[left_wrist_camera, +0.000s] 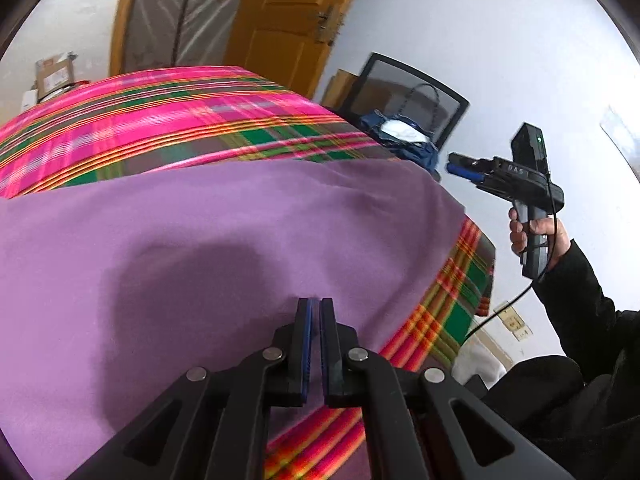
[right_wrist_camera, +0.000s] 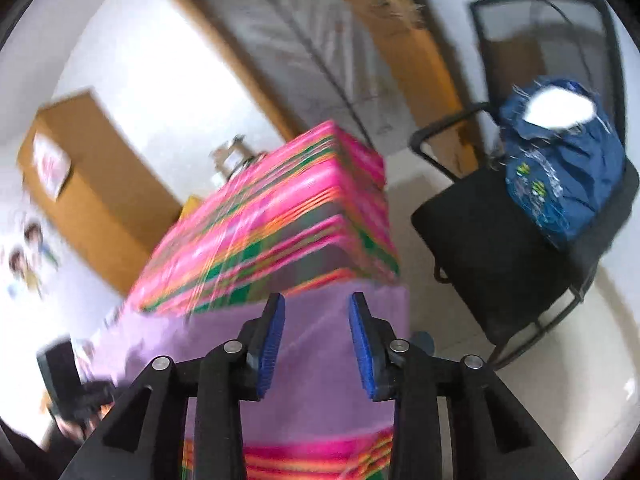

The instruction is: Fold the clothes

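The left claw [left_wrist_camera: 315, 312] hangs clenched, pads nearly touching, over smooth lilac cloth [left_wrist_camera: 240, 232] spread flat on the counter's pink-green plaid cover [left_wrist_camera: 160, 120]. The right claw [right_wrist_camera: 316, 320] is released, raised off the counter's right edge in free air. Beyond stands a black mesh chair [right_wrist_camera: 500, 248] holding a crumpled blue bag [right_wrist_camera: 560, 168].

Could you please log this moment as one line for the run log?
left gripper: shut, empty, over purple cloth | right gripper: open, raised, empty | cloth flat on plaid table cover

Left tongs [left_wrist_camera: 316, 312] nearly closed, low; right tongs [right_wrist_camera: 316, 312] spread, raised.
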Tool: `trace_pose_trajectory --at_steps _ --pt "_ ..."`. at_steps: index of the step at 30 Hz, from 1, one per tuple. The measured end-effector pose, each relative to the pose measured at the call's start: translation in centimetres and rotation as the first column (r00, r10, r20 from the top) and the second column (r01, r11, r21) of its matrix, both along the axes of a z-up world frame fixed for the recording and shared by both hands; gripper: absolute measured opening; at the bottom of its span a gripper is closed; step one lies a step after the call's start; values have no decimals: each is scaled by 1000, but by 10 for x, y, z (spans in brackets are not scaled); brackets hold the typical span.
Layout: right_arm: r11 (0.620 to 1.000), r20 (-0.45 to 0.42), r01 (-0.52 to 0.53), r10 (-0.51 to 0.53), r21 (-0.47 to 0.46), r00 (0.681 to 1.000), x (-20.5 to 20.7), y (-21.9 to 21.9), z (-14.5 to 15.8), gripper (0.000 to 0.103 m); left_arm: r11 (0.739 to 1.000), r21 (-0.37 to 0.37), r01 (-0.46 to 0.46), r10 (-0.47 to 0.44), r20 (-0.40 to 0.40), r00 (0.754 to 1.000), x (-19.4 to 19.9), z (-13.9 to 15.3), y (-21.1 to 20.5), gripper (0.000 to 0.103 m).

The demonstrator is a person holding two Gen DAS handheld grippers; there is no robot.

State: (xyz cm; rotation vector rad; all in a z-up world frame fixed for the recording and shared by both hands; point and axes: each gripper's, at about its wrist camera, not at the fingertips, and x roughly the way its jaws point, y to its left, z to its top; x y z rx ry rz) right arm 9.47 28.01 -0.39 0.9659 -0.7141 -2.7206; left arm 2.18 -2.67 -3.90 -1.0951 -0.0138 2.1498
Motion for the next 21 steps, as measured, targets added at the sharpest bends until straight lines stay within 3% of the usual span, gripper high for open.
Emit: trace_pose_trajectory --at_steps 5,10,12,14,17,21 --pt "987 73 -50 39 153 997 10 -34 -15 34 999 10 48 -48 -3 999 9 -3 11 2" --pt "934 130 -60 14 352 991 29 -47 -7 34 997 25 77 -77 -7 997 15 -5 17 3" --pt "917 121 -71 25 392 992 30 -54 -1 35 997 31 77 -76 -8 997 17 -6 16 3" --pt "912 82 -106 80 396 993 24 -68 11 35 997 31 77 -76 -11 997 19 -5 15 3" --pt "875 63 -191 183 445 981 4 -97 20 40 998 35 61 -60 -17 998 20 -3 9 3" --pt "815 126 -347 327 464 937 -31 -138 15 40 999 40 4 -3 -21 1000 20 -2 -8 3"
